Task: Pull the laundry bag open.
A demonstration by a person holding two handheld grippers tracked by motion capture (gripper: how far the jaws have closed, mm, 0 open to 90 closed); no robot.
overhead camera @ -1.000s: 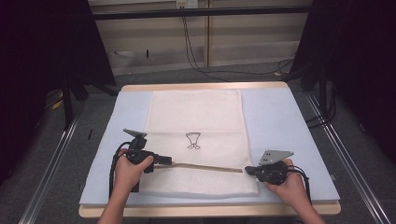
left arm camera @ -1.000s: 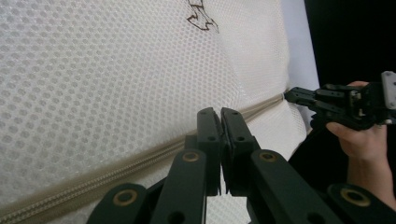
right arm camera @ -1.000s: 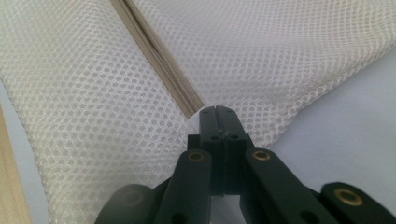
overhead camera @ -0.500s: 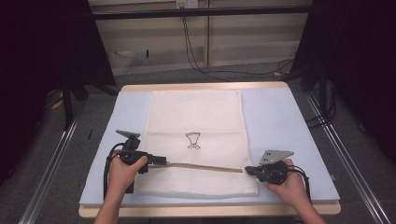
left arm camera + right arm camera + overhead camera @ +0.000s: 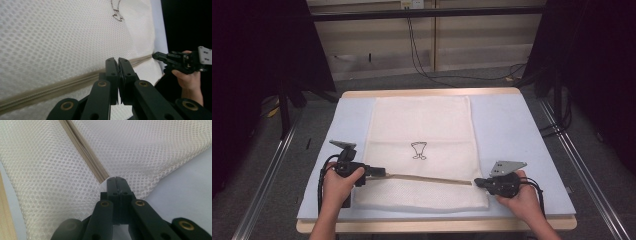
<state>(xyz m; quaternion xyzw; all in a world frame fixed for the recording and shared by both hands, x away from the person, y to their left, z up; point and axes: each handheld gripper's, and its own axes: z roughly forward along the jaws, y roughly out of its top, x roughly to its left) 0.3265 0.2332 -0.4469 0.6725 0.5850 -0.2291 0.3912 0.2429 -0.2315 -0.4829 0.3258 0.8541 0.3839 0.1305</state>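
Left tongs and right tongs clamped, low.

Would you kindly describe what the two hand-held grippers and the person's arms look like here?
Both the left gripper and the right gripper are black, each with two flat jaws on linked bars with brass-coloured pivot pins. A grey three-cornered plate sits atop each. A black cable loops from the left one. The forearms are bare, with no sleeves or gloves visible.
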